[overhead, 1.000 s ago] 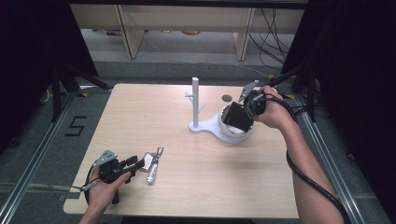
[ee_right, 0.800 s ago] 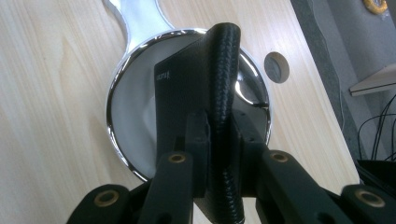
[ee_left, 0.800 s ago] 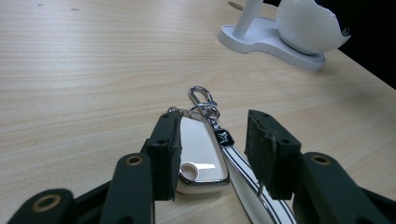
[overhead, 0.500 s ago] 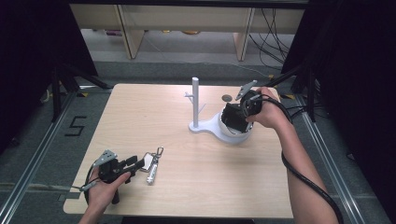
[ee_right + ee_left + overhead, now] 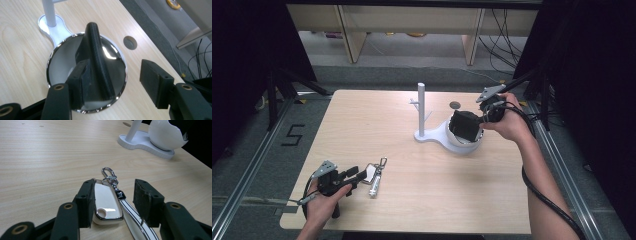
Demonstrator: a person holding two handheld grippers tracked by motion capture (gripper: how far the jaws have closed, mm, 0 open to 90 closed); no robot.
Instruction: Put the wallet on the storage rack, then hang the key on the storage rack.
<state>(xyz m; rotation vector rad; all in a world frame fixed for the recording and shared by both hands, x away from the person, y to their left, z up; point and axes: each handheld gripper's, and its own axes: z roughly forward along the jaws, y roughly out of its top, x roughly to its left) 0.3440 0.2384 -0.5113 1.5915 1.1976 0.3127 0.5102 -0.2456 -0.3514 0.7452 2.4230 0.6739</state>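
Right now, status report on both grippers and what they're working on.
Left gripper open, jaws either side of the key fob. Right gripper jaws just opened, black wallet stands in the bowl. Nothing in the way.

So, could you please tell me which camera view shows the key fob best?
The left gripper view: the white key fob lies large between the left gripper's open jaws, with clip and strap clear. The high view shows it small near that gripper. The right gripper view looks at the bowl instead.
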